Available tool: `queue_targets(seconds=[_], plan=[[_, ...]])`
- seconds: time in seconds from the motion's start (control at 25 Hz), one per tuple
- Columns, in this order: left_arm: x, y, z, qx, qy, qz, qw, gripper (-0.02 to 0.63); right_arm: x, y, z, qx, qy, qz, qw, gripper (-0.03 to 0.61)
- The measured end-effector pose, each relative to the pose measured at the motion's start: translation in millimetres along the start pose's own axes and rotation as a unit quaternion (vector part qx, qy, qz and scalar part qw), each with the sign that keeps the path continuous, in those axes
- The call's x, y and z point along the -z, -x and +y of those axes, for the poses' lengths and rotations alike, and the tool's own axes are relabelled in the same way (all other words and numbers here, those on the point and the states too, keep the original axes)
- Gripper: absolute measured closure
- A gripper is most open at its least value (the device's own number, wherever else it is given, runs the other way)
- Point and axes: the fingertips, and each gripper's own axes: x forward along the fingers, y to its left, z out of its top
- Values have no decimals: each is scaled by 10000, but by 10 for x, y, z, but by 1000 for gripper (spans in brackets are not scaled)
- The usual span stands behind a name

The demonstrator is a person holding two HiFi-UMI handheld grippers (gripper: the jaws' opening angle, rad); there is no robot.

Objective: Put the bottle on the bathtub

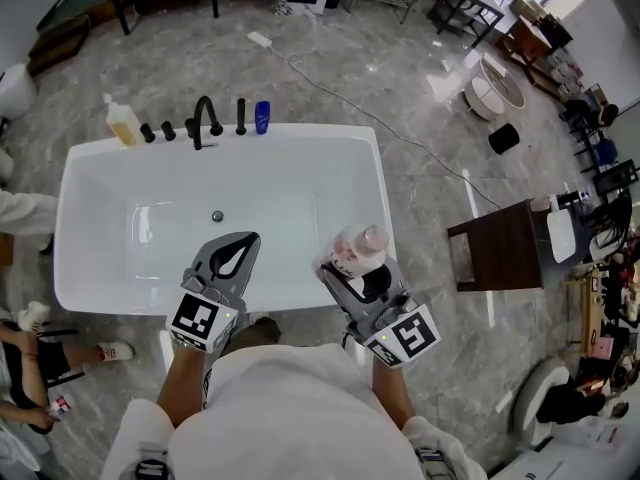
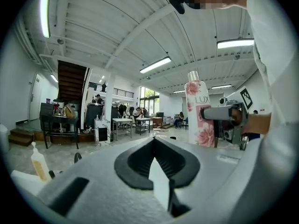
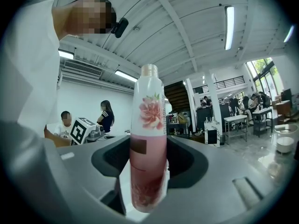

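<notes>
bottle (image 3: pixel 148 153) — pink, floral print | bathtub (image 1: pixel 92 160) — white | floor (image 1: pixel 380 48) grey marble

Right gripper (image 3: pixel 148 171) has its jaws clamped on the pink flowery bottle (image 3: pixel 149 143), which stands upright, cap up near the ceiling lights.

Bottle (image 2: pixel 198 113): "LUX" in pale capitals near its top (read in the left gripper view). Other print too small to read.
</notes>
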Motion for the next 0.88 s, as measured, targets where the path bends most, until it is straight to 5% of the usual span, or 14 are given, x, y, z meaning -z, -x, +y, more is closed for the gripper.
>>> queue_targets(seconds=[0.88], plan=[[112, -682, 135, -184, 55, 203, 9996, 607, 85, -279, -810, -195, 60, 78, 9998, 334]])
